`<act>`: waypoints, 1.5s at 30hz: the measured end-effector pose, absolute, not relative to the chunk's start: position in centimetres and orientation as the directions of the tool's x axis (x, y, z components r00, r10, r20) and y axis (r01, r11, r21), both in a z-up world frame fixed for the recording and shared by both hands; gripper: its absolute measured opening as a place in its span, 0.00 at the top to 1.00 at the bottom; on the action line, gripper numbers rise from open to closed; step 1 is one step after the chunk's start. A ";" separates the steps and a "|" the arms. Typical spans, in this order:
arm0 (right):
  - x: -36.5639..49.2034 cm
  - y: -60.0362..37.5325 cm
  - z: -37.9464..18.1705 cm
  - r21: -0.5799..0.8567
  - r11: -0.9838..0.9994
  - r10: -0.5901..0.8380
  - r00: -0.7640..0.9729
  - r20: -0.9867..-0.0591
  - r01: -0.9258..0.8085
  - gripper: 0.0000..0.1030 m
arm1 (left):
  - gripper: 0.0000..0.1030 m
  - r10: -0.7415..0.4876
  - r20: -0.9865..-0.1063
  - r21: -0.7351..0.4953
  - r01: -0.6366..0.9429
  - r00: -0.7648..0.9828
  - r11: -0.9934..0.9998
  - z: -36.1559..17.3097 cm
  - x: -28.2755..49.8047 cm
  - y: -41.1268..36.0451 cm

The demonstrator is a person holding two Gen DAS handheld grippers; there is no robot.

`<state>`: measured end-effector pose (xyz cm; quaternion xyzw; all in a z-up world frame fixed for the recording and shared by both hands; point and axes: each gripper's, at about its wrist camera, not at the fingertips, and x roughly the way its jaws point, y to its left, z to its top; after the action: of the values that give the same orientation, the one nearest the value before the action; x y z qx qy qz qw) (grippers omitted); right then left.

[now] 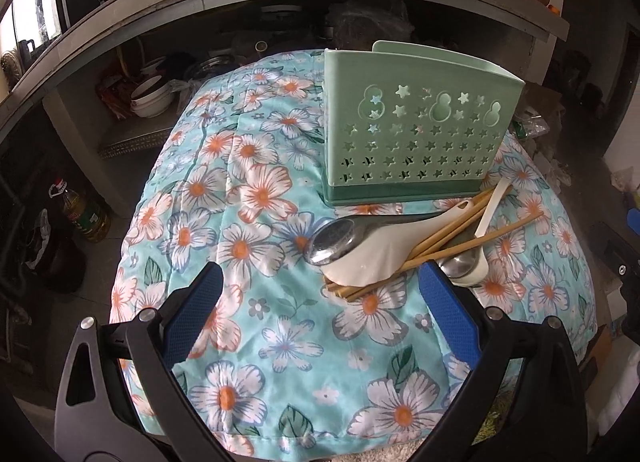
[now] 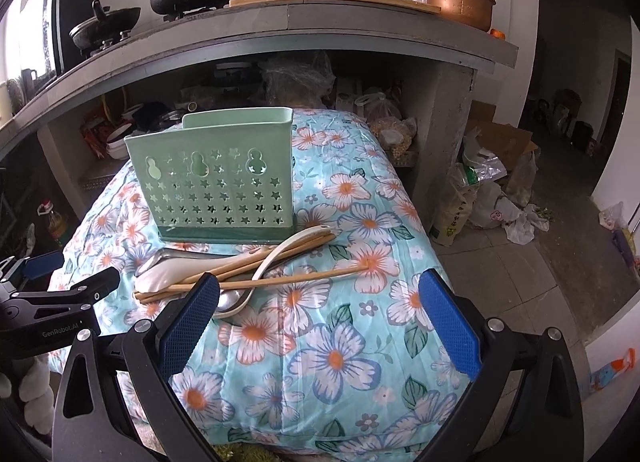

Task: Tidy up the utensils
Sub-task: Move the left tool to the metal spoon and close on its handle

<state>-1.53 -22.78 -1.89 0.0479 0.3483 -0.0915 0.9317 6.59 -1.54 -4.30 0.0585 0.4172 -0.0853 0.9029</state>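
1. While both grippers hang over the flowery cloth (image 1: 248,197), the green holder (image 1: 408,133) stands upright on it. I use the holder as the landmark.
2. Just in front of the holder lies a pile of utensils, close to its dark green base.
3. A metal spoon (image 1: 332,242) lies at the left of the pile, bowl toward the camera in the left view.
4. A big white spoon (image 1: 372,258) lies under and beside the metal spoon, touching it.
5. Wooden chopsticks (image 1: 472,234) cross the pile. They lie over the white spoon, and one stick pokes out far to the right.
6. A second white spoon (image 1: 490,205) leans across the chopsticks, with its handle tip near the holder's right corner.
7. Another metal spoon (image 1: 460,264) rests in that second spoon's bowl, at the front right of the pile.
8. The left gripper (image 1: 320,322) is wide open and holds nothing. It hangs in front of the holder, and its right finger (image 1: 448,314) sits just by the front of the pile.
9. The right gripper (image 2: 320,322) is wide open too, with nothing in it. Its left finger (image 2: 188,322) covers the near end of the pile in its view; I cannot tell if it touches.
10. In the right view, the holder (image 2: 216,177) shows star holes and gourd-shaped holes. I cannot see inside it.
11. Behind the holder is a shelf (image 2: 280,41) with pots on top.
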 end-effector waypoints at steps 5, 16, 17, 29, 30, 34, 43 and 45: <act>-0.3 -21.9 -3.1 0.038 0.978 -0.125 0.718 -0.684 0.207 0.06 | 0.08 -0.153 -0.759 0.024 0.261 0.633 0.965 -4.6 8.6 -0.3; 1.9 -21.2 -4.5 0.027 0.973 -0.142 0.686 -0.714 0.229 0.06 | 0.22 -0.259 -0.736 0.035 0.418 0.625 0.908 -6.5 11.9 0.2; 2.1 -21.2 -4.6 0.028 0.972 -0.142 0.683 -0.716 0.232 0.06 | 0.27 -0.278 -0.743 0.025 0.440 0.610 0.898 -6.8 12.1 0.3; 4.9 -20.6 -6.3 0.034 0.974 -0.118 0.637 -0.762 0.222 0.06 | 0.76 -0.332 -0.782 0.100 0.632 0.528 0.768 -9.0 10.7 -0.3; 5.1 -20.4 -6.4 0.035 0.976 -0.114 0.634 -0.765 0.217 0.06 | 0.77 -0.326 -0.788 0.112 0.642 0.522 0.759 -9.3 10.6 -0.5; 5.7 -20.0 -6.9 0.040 0.976 -0.104 0.625 -0.774 0.213 0.06 | 0.78 -0.303 -0.800 0.162 0.673 0.517 0.721 -9.9 10.3 -0.8; 6.0 -20.0 -7.2 0.053 0.971 -0.107 0.618 -0.779 0.235 0.06 | 0.77 -0.230 -0.794 0.352 0.735 0.562 0.579 -10.8 9.6 -2.1; 6.0 -20.2 -7.1 0.053 0.969 -0.113 0.620 -0.776 0.243 0.06 | 0.77 -0.210 -0.799 0.382 0.745 0.564 0.547 -11.1 9.4 -2.1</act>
<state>6.05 -20.19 -7.10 0.0762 0.4243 -0.0992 0.8969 9.41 -2.09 -11.13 0.3712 0.3598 -0.2975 0.8026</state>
